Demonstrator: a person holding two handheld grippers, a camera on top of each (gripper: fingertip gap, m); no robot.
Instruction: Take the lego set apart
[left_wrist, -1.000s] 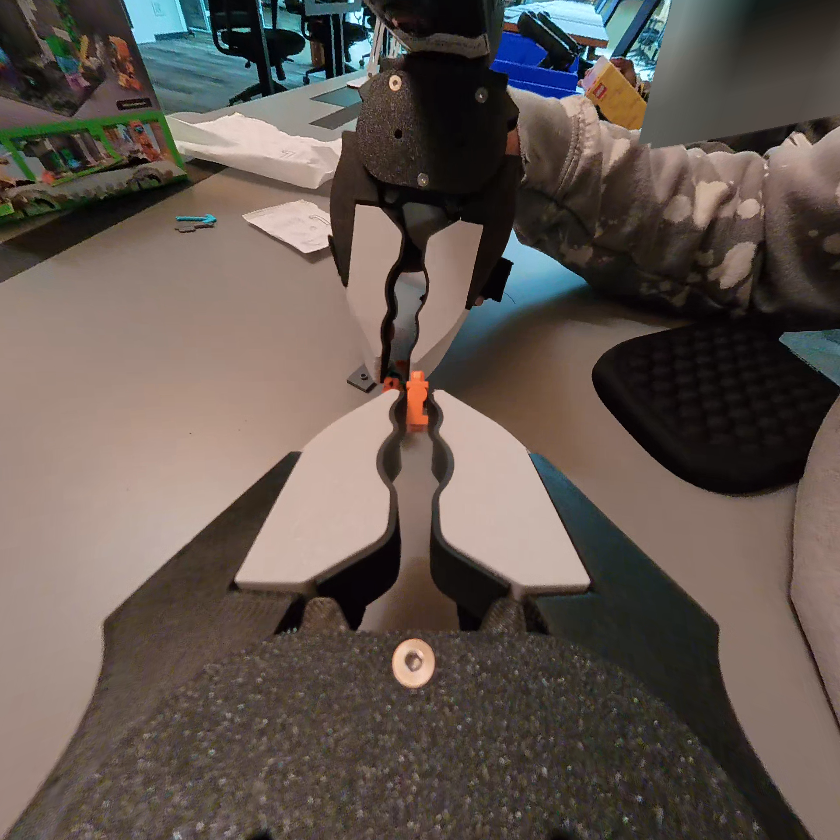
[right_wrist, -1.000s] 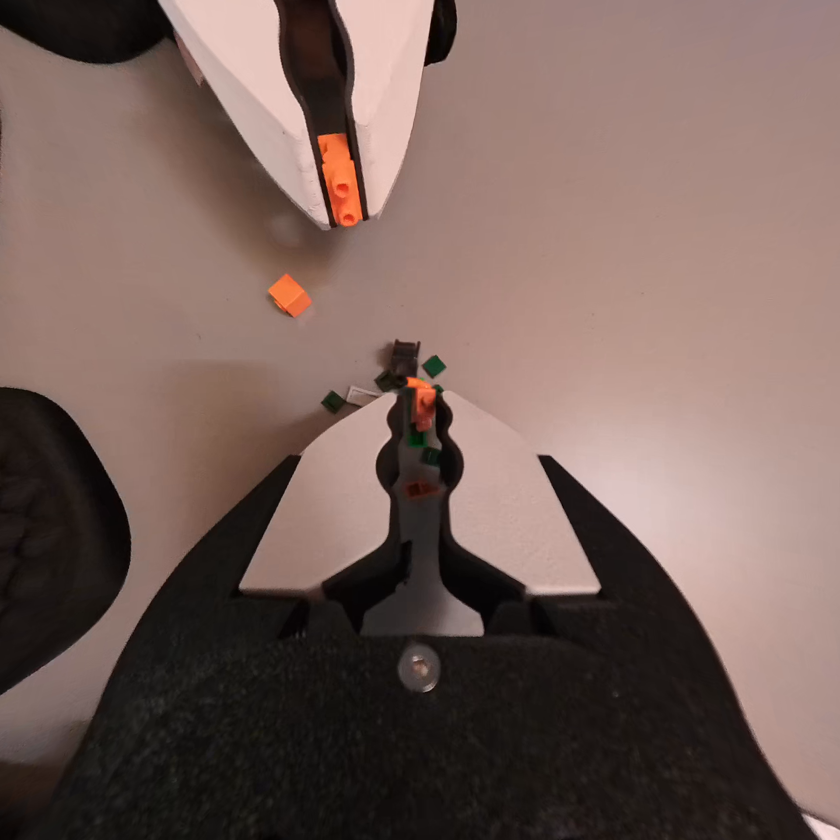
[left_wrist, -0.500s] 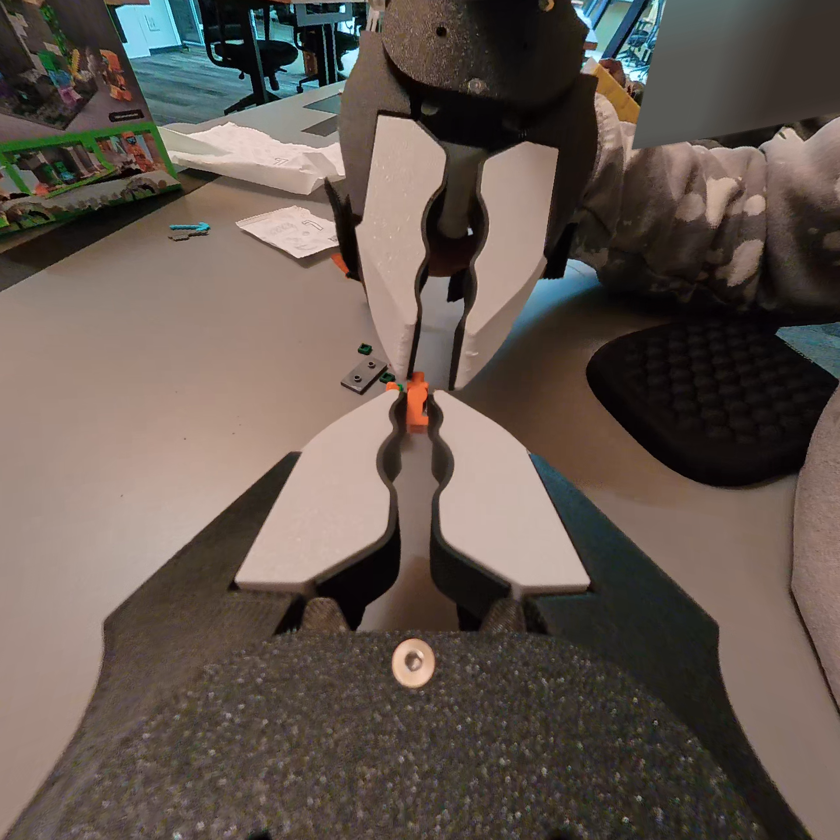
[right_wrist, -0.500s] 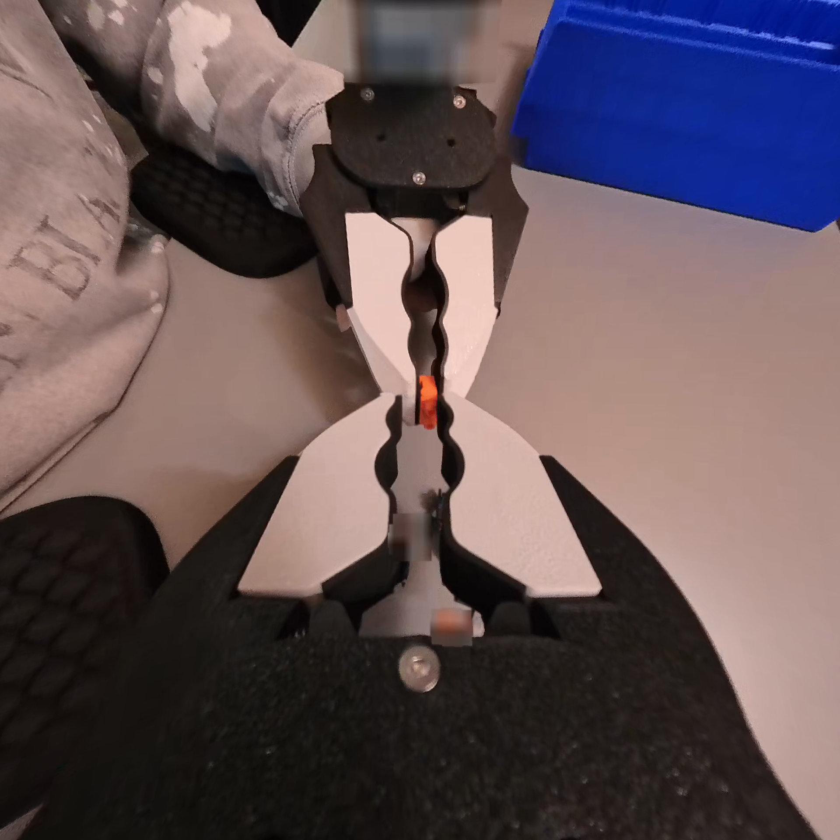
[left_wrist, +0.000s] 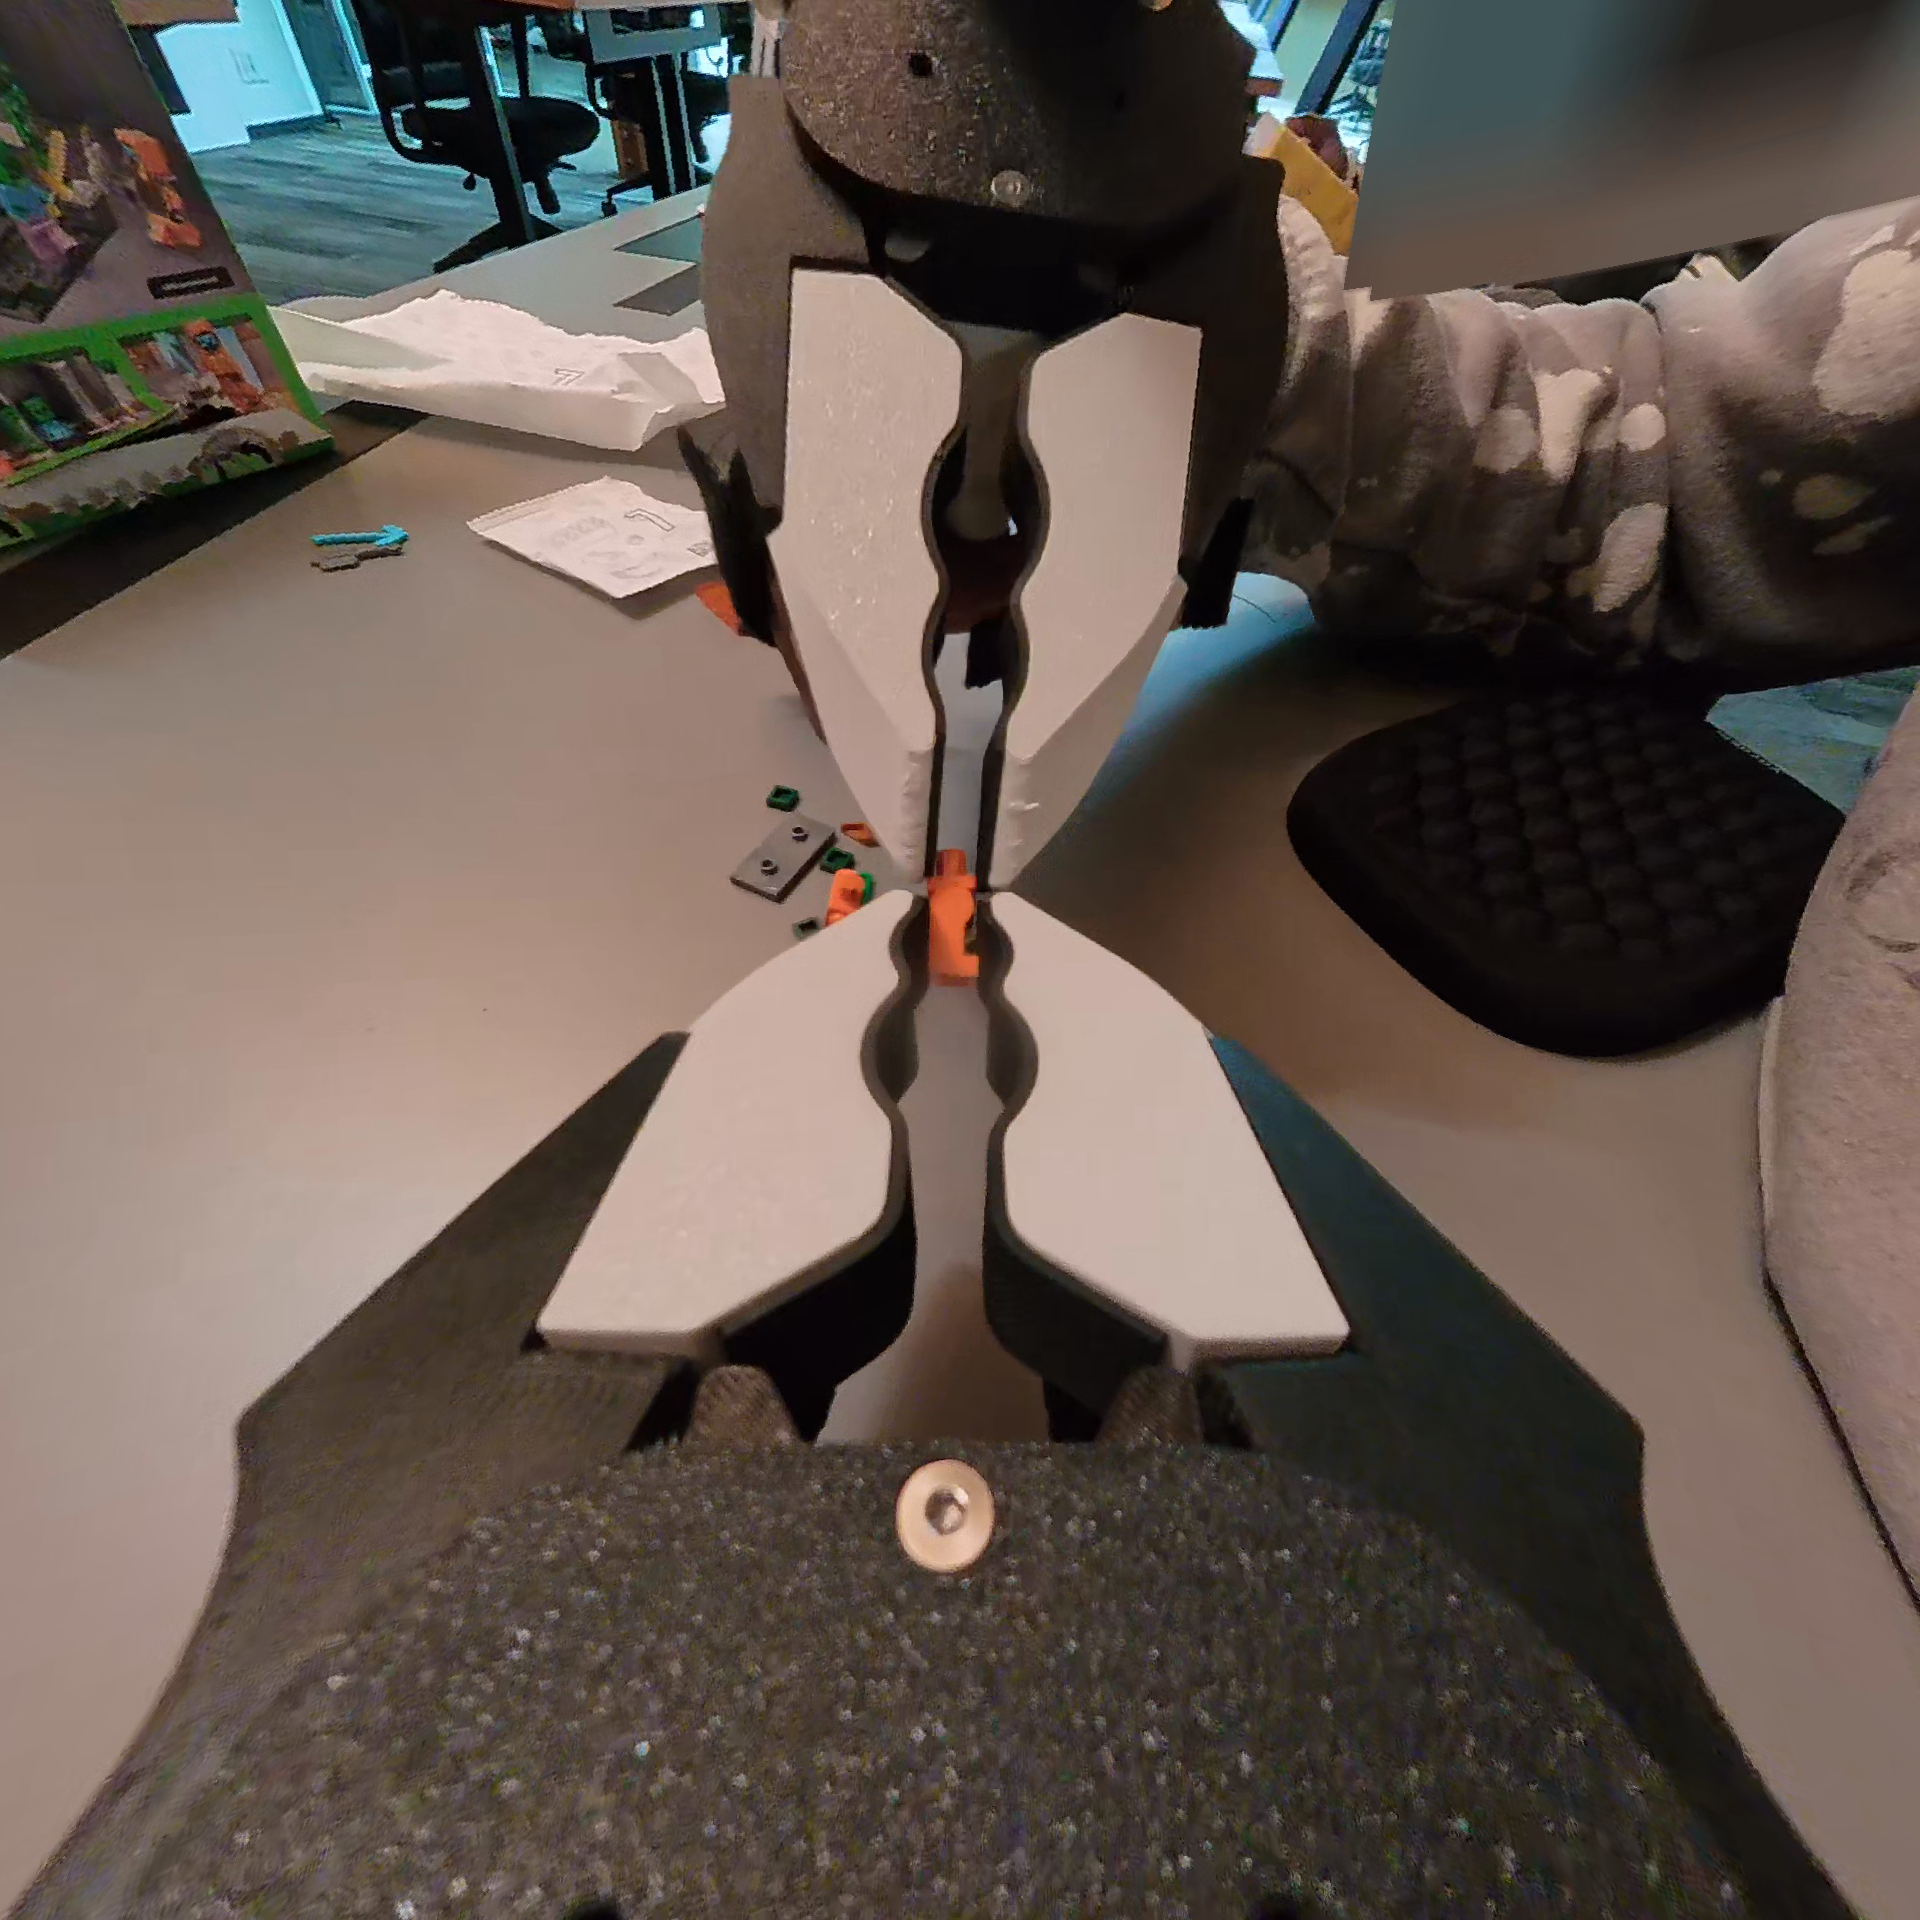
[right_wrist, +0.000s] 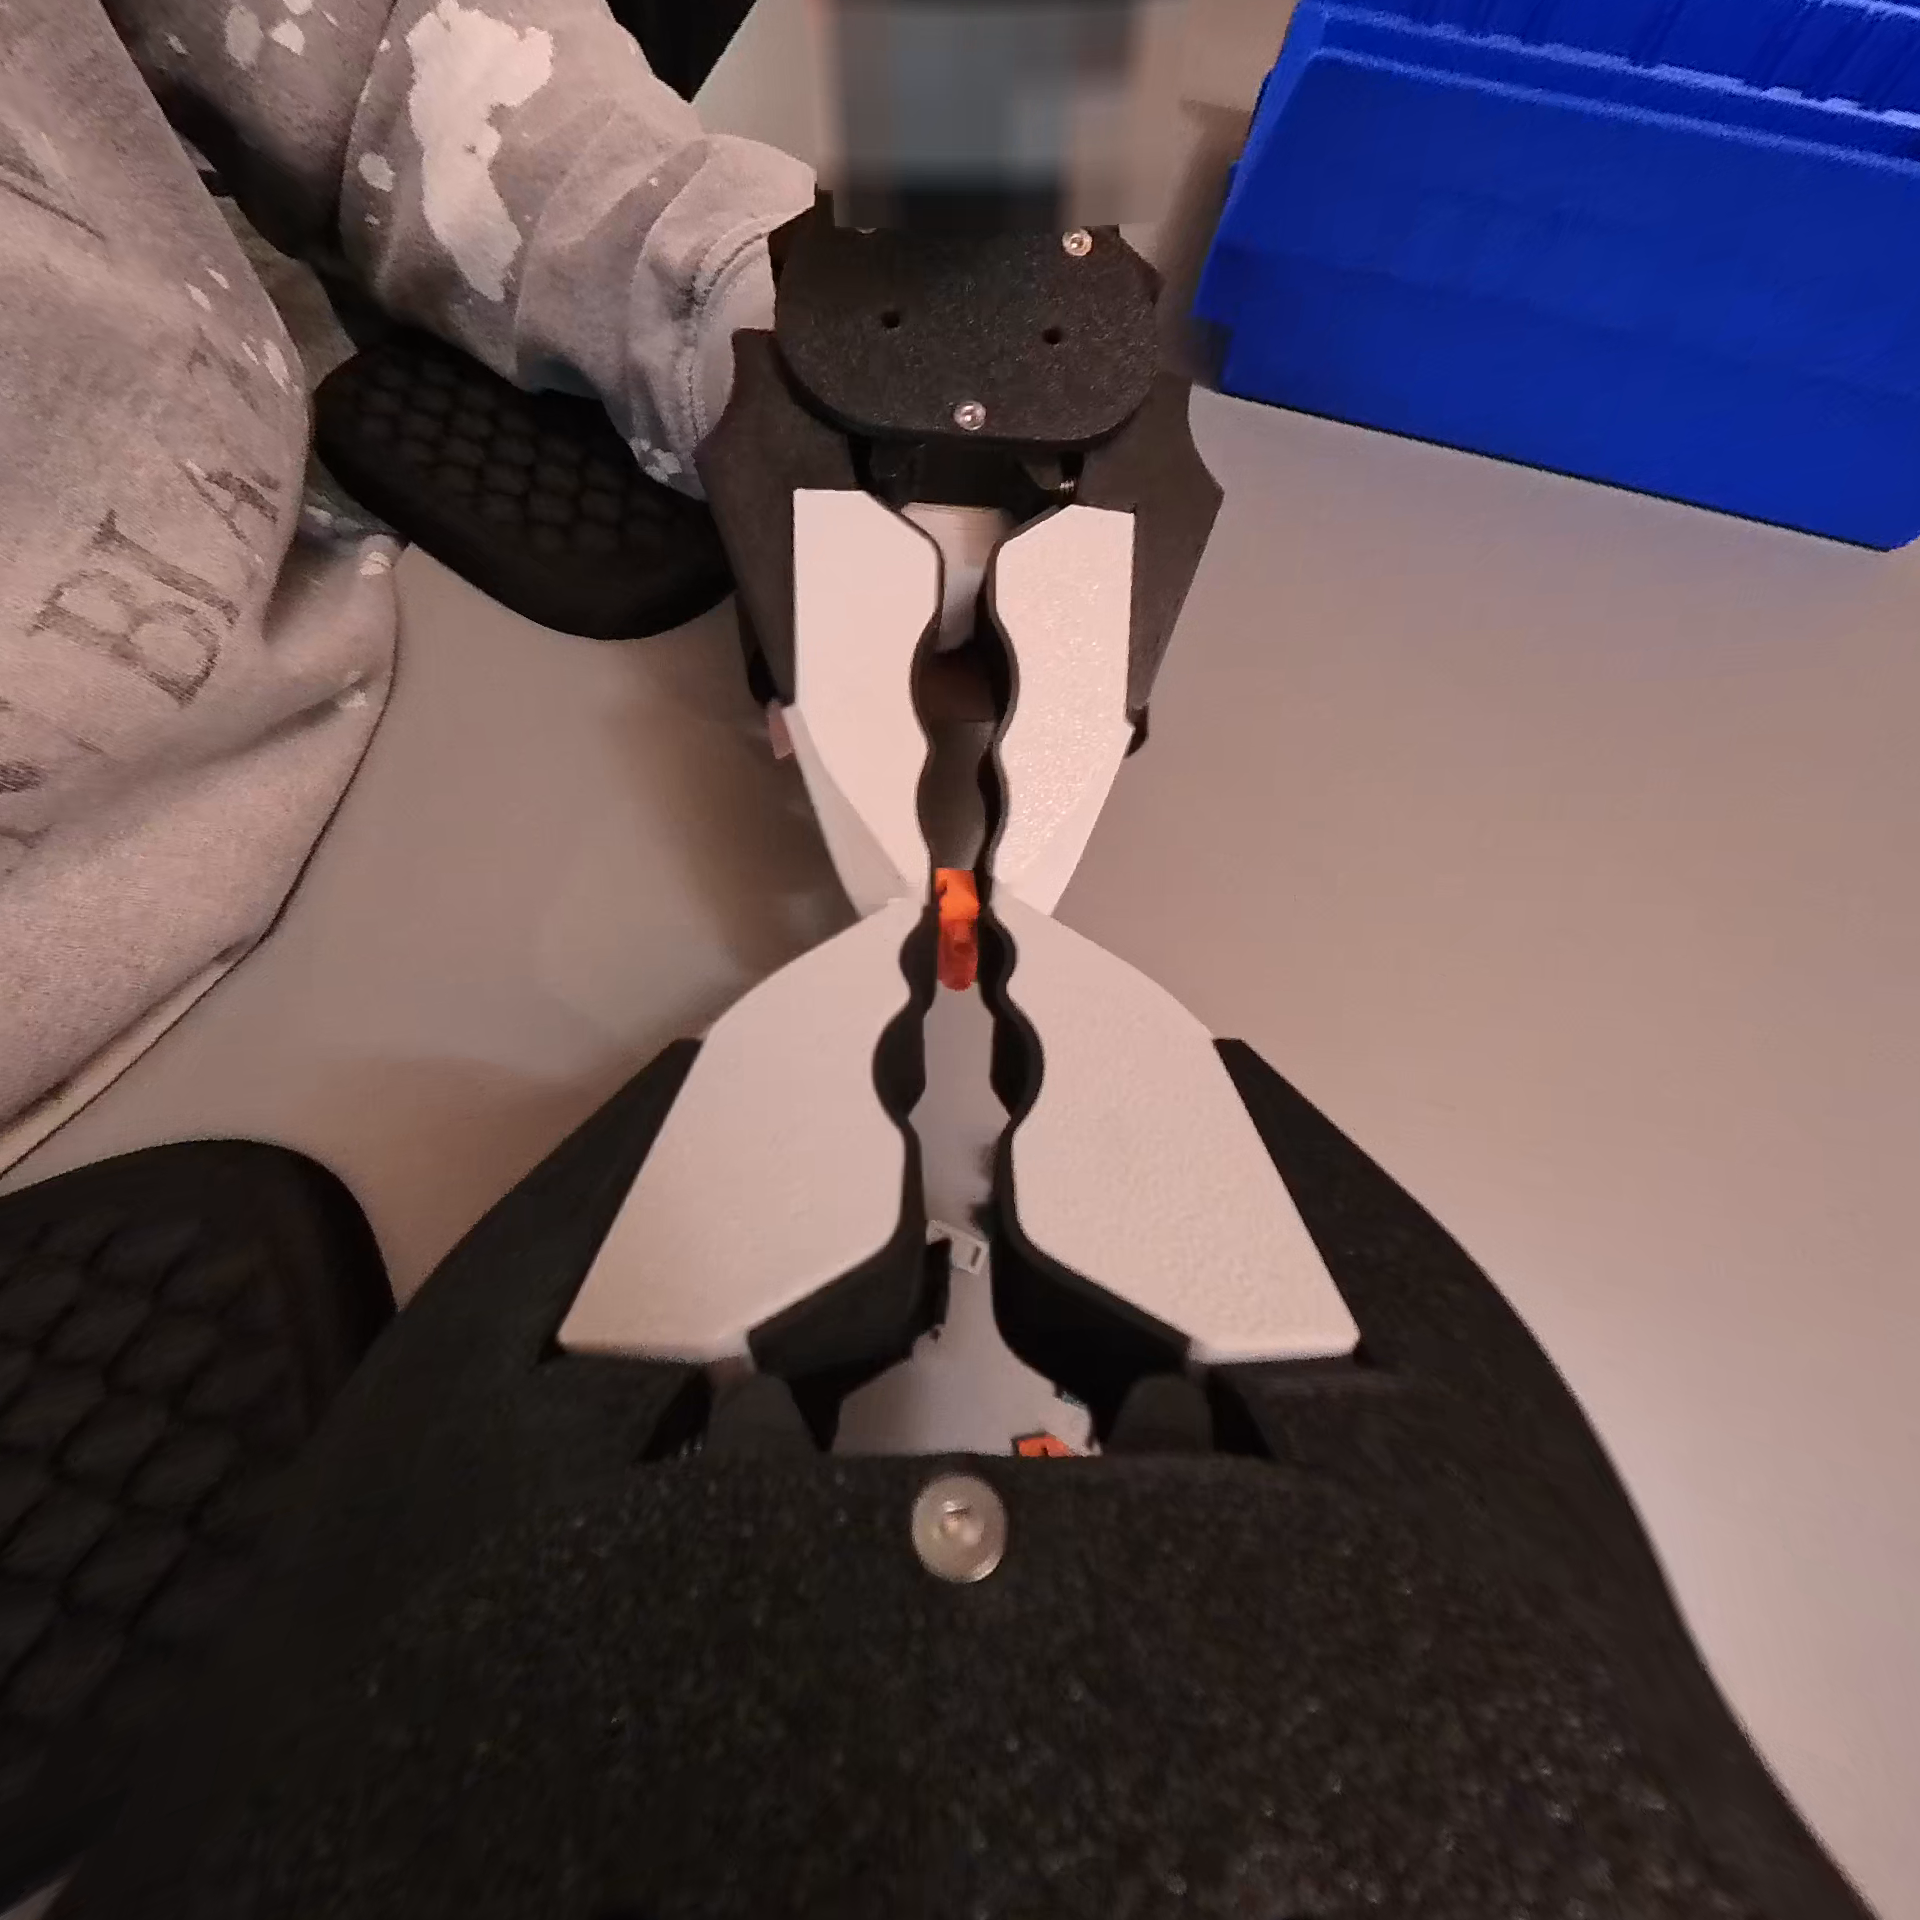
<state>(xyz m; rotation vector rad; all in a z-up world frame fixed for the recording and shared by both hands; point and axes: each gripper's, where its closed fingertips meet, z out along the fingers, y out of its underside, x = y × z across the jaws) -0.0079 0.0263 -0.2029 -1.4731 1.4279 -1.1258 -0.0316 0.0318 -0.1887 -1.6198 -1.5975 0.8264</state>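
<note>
Holding the orange lego piece (left_wrist: 951, 914) tight at its tips is the left gripper (left_wrist: 948, 906); the right gripper (left_wrist: 956, 831) faces it tip to tip, its fingers nearly closed by the same piece, but I cannot tell if they pinch it; the piece is above the grey table (left_wrist: 364, 935); small loose bricks (left_wrist: 821, 862) lie just left of it; a green box (left_wrist: 125, 416) sits far left.

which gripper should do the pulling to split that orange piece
Right, probably. The left gripper is shut on the orange piece, while the right gripper meets it tip to tip, jaws slightly apart around its far end.
</note>
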